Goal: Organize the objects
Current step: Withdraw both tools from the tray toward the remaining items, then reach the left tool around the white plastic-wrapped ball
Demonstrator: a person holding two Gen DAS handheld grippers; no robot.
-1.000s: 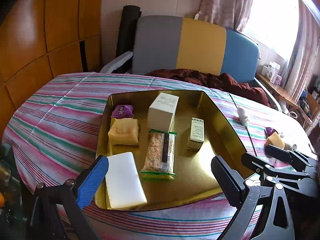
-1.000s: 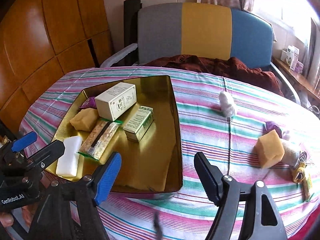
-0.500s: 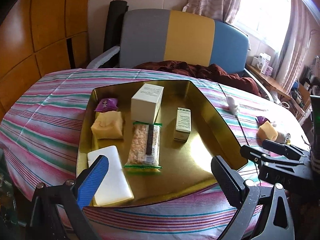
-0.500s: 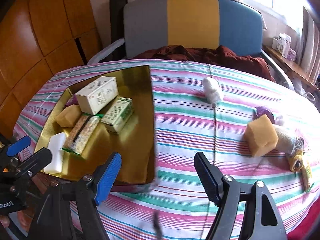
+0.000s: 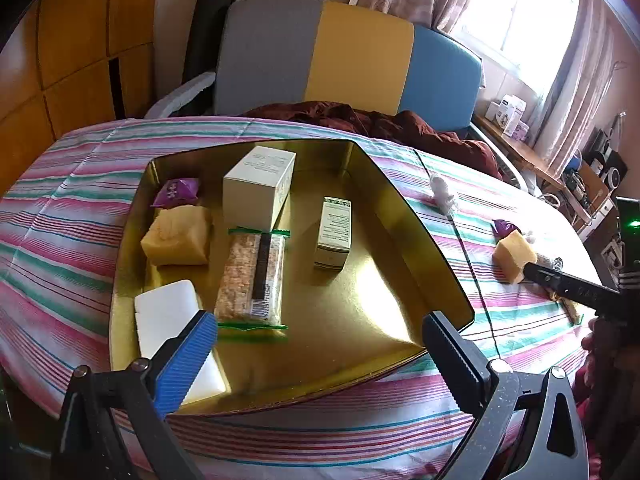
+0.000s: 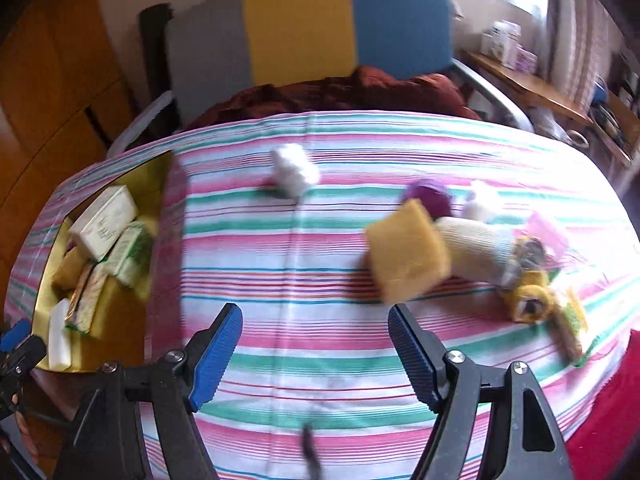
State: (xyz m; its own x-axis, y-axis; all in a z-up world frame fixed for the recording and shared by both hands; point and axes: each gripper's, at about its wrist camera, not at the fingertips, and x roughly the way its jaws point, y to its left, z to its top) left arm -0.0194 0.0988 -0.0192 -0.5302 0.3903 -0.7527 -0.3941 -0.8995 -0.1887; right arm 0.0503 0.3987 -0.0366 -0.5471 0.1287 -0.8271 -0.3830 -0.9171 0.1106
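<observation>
A gold tray (image 5: pixel 400 216) on the striped tablecloth holds a white box (image 5: pixel 258 188), a small green-and-white box (image 5: pixel 334 232), a snack bar (image 5: pixel 252 276), a yellow sponge (image 5: pixel 176 236), a white block (image 5: pixel 168 316) and a purple packet (image 5: pixel 176 192). My left gripper (image 5: pixel 320 348) hovers open over the tray's near edge, holding nothing. My right gripper (image 6: pixel 316 340) is open above bare cloth, just short of a second yellow sponge (image 6: pixel 408 252). Beyond that sponge lie a purple packet (image 6: pixel 430 196), a cream roll (image 6: pixel 476 252) and yellow rolled items (image 6: pixel 528 296). The right view is blurred.
A white wad (image 6: pixel 294 172) lies mid-table. The tray (image 6: pixel 156 184) sits at the far left of the right wrist view. Behind the table stands a grey, yellow and blue chair (image 5: pixel 320 60) with a dark red cloth (image 5: pixel 360 120). A shelf (image 5: pixel 520 148) with small boxes runs under the window.
My right gripper has swung to the right, away from the tray and toward the loose yellow sponge. The left gripper has drifted slightly over the tray. Both stay open.
</observation>
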